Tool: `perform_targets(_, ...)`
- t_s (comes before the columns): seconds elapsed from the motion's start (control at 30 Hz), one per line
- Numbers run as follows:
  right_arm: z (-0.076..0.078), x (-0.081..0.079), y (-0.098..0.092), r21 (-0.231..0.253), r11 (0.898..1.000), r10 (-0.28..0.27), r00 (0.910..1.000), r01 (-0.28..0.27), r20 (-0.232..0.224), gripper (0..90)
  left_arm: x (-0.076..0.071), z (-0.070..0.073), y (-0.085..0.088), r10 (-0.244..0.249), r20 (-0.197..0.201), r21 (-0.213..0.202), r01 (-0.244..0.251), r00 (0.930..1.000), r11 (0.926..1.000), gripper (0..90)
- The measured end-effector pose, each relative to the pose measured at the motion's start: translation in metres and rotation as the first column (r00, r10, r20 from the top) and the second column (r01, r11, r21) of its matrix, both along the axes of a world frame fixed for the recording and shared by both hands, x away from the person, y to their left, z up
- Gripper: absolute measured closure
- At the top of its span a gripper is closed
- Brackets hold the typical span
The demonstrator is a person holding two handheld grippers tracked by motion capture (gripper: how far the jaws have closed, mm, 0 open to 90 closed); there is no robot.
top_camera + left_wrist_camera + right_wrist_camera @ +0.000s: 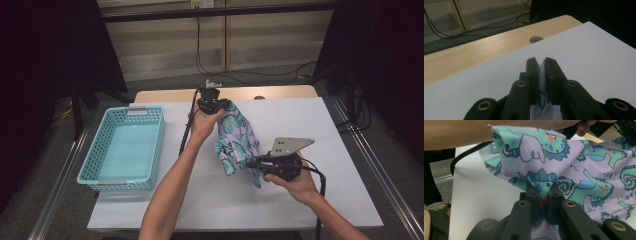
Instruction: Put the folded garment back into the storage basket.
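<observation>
— Right of the turquoise perforated plastic basket (121, 150), what have you got in hand?

— I have a lilac cotton cloth printed with teal seahorses (236, 137), stretched between my two tools above the white table sheet (300, 120). It hangs clear of the basket, well apart from it on that side.

— How does your left gripper stand?

— My left gripper (222, 105) is at the cloth's far upper corner, farther from me than the basket's back rim. In the left gripper view its jaws are pressed together on a thin edge of the cloth (541, 75), pale fabric showing in the slit between them.

— And the other one?

— My right gripper (250, 163) sits at the cloth's near lower corner, farther from the basket than the left one. In the right gripper view its jaws pinch a bunched fold of the cloth (584, 170), which spreads up and away from the jaw tips.

— Does the basket hold anything?

— I see only its bare floor.
</observation>
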State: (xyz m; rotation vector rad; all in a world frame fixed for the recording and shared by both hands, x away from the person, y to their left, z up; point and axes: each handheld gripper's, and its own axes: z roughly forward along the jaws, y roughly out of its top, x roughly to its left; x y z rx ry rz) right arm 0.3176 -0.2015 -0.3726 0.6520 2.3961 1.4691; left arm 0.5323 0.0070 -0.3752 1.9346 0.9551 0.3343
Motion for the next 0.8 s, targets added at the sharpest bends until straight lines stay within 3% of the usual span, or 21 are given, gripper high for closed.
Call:
perform_targets(0.03,0.001,0.0,0.0,-0.003,1.0,-0.002,1.0,0.002,0.004,83.9,0.001,0.002,0.002,-0.007,-0.001,0.016,0.007,1.0,0.9998,82.1)
perform_targets(0.1,0.002,0.0,0.001,-0.002,1.0,-0.003,1.0,0.003,0.006,83.9,0.002,0.003,0.004,0.006,-0.002,-0.004,-0.006,1.0,1.0,82.1)
perform_targets(0.47,0.007,0.002,0.009,0.035,0.999,0.019,0.9998,-0.019,0.01,83.9,0.002,0.018,0.015,0.018,0.005,0.013,-0.018,0.9998,0.9998,82.1)
perform_targets(0.8,0.012,0.005,0.022,0.034,0.999,0.036,0.9991,-0.037,0.024,83.9,0.001,0.025,0.027,0.028,0.017,0.01,-0.028,0.9995,0.9995,82.1)
